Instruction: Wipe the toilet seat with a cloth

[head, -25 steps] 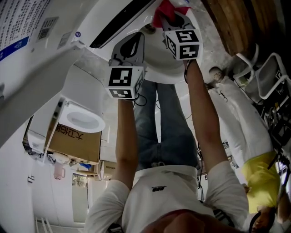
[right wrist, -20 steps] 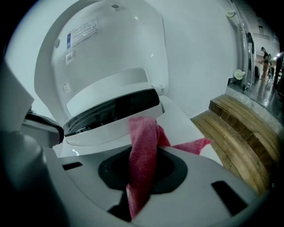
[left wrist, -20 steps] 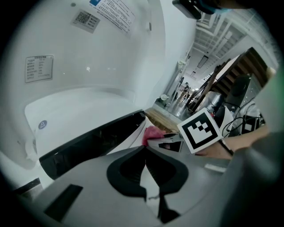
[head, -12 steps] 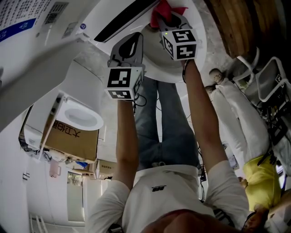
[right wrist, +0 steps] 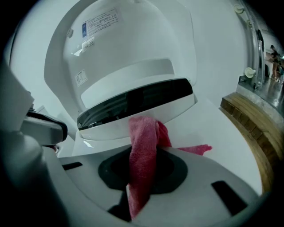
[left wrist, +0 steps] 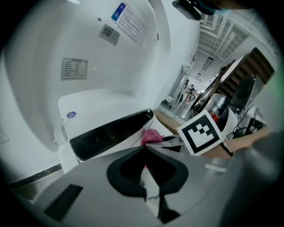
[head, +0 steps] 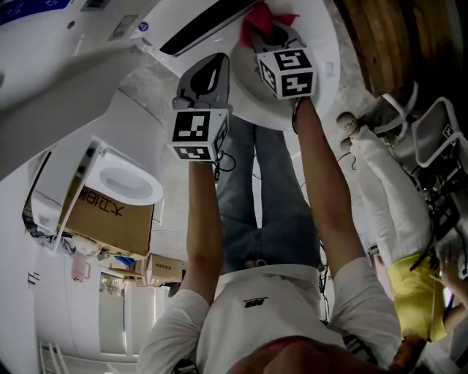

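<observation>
On the toilet seat (head: 322, 69), near its back edge, lies the front of one red cloth (head: 259, 18), and the right tongs (head: 272, 35) pinch it. The right gripper view shows the cloth (right wrist: 144, 142) rising out of the pressed right tongs (right wrist: 142, 155), folding over onto the white toilet seat (right wrist: 222, 128), with one corner trailing to the right. Just behind the seat runs one black band (right wrist: 137, 104), and above that stands the raised lid (right wrist: 133, 40) with its printed labels.

Two pairs of tongs are in play. The left tongs (head: 212, 69) hover just left of the seat, apart from the cloth; the left gripper view shows them (left wrist: 145, 148) pressed together with nothing between them. Beyond them, the cloth (left wrist: 151, 136) peeks out by the black band (left wrist: 111, 133). Each gripper carries one marker cube, two in all: the left cube (head: 199, 133) and the right cube (head: 287, 71).

Both bare arms reach forward side by side toward the seat. The left arm (head: 201, 234) is nearly straight, and the right arm (head: 322, 190) is extended further, its wrist over the seat's front rim.

Well left of the seat, a second toilet (head: 124, 186) sits on one cardboard box (head: 110, 219). Well right of the seat, another person in a yellow top (head: 417, 292) is partly in view.
</observation>
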Available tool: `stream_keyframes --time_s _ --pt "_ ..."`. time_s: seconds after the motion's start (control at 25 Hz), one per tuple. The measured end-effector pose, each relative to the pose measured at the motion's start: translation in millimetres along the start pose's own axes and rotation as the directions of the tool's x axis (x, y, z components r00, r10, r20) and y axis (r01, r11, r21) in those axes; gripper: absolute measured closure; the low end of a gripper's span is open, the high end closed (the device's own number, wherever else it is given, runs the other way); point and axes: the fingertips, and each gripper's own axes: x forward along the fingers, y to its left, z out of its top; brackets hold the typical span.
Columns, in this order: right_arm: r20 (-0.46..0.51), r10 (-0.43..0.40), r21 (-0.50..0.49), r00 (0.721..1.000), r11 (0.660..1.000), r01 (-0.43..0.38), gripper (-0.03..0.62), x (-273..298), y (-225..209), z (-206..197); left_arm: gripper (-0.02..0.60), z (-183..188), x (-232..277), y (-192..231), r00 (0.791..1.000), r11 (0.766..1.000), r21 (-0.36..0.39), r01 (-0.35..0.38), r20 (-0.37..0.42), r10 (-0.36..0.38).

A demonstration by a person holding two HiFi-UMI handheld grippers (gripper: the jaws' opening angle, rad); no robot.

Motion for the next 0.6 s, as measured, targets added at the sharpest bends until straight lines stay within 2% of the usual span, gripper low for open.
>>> stream_keyframes --time_s 0.6 --pt "-0.045 0.075 -0.042 0.996 0.996 -0.077 0.542 8.3 50.2 -22.3 0.571 -23.4 -31.9 16.6 0.999 0.998 -0.034 -0.049 0.014 0.050"
